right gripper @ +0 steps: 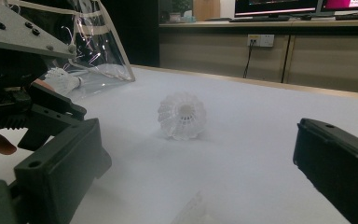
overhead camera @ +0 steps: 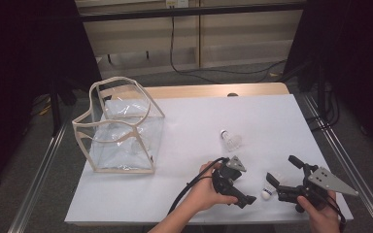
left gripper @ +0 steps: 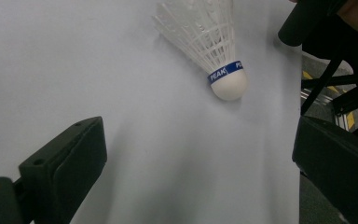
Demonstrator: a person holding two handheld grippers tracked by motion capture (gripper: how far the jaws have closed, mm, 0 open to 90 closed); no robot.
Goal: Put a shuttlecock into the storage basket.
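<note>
On the left of the white table (overhead camera: 184, 194) stands a clear bag (overhead camera: 121, 127) with cream trim, mouth open upward; one shuttlecock (right gripper: 64, 79) lies inside. Farther right, a second shuttlecock (overhead camera: 230, 140) rests mid-table. Near the front edge, the left gripper (overhead camera: 245, 200) is spread wide, empty. A third shuttlecock (overhead camera: 271, 187) lies between it and the right gripper (overhead camera: 284, 170), likewise released.
</note>
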